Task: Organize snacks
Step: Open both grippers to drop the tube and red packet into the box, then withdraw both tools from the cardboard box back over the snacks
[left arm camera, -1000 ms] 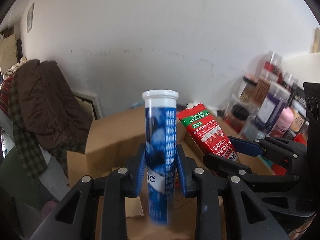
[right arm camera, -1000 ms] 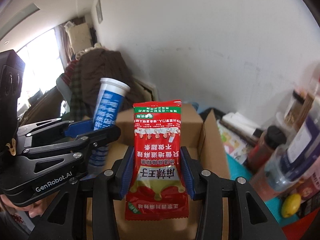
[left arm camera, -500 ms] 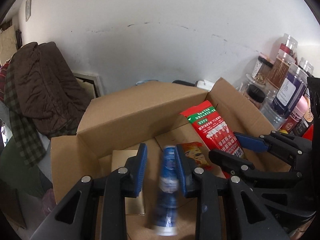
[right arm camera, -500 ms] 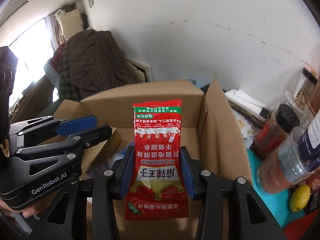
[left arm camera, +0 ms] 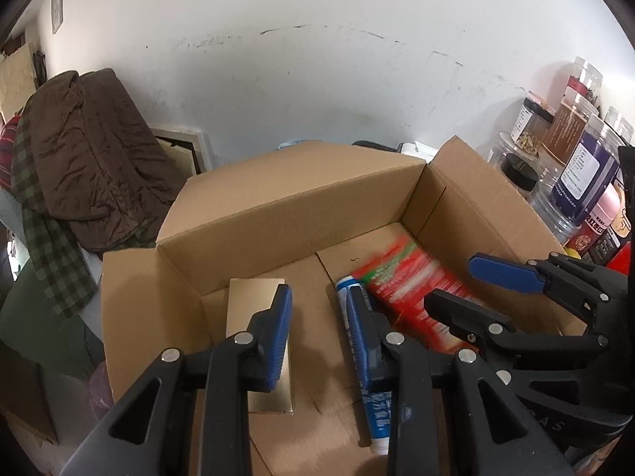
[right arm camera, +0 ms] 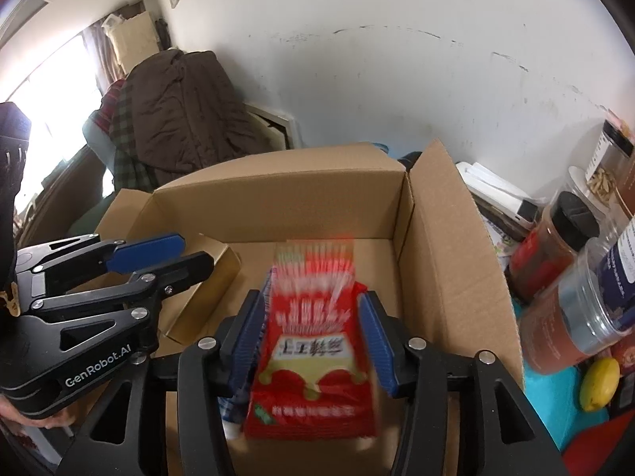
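Snack packet, red glossy plastic with white print, is leaving my right hand-held gripper: its jaws are opening, and the packet between them shows blurred, its right edge clear of the blue pad, so I judge it is slipping down into the open brown cardboard box. My left hand-held gripper has its jaws a narrow gap apart with nothing between them. The blue-and-white cylindrical tube lies on the box floor just under its right finger, and a flat gold rectangular carton lies at the box's left side.

So this is the dropping-in step. Next I'd let the packet fall flat beside the tube, then lift both grippers clear of the flaps and go for another item.

On the teal counter to the right, beside the box, stand clear plastic jars with dark lids and a small yellow fruit-like thing. Behind is a scuffed white wall, a brown padded coat heaped to the left, and a bright window.
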{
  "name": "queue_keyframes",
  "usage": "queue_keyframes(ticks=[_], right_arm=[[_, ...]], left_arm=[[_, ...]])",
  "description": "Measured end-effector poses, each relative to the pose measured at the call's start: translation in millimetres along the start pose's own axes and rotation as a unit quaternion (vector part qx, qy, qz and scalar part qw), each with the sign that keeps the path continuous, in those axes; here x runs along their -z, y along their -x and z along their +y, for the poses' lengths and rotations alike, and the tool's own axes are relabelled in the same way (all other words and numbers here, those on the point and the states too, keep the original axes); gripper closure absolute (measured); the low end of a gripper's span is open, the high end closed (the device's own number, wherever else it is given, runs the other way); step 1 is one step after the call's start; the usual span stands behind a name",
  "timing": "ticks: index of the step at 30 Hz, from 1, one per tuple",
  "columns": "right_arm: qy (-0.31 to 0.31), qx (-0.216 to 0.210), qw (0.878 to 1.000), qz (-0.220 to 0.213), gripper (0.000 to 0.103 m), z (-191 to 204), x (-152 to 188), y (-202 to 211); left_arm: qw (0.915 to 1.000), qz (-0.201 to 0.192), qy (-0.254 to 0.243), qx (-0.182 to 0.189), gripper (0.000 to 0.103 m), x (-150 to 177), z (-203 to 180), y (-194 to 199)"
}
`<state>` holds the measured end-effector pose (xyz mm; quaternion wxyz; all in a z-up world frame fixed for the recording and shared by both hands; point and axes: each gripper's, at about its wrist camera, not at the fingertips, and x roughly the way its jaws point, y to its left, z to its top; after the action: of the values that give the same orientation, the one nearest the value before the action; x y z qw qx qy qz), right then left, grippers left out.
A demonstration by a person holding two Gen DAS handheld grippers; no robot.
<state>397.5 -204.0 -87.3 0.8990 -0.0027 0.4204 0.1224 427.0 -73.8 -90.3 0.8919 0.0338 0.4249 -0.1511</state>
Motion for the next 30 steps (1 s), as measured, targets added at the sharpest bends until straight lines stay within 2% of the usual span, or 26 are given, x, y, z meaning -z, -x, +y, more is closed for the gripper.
queue_keyframes(ticks=[2, 14, 30], right_arm=[[0.004, 0.003, 1.0, 0.001, 0.048, 2.6, 0.0, 1.8], [0.003, 0.015, 1.0, -0.026, 0.048, 10.4, -4.7, 42.5], [0.039, 0.03, 0.993, -0.106, 0.048, 56.8, 1.9, 151.0]], left_arm=[[1.0, -0.001, 0.003, 0.0, 0.075, 0.6, 1.8, 3.0], [0.999, -0.037, 0.016, -0.018, 0.075, 0.7, 5.0, 49.4], [0.9933, -0.112, 0.012, -0.025, 0.075, 14.0, -4.5, 166.5]])
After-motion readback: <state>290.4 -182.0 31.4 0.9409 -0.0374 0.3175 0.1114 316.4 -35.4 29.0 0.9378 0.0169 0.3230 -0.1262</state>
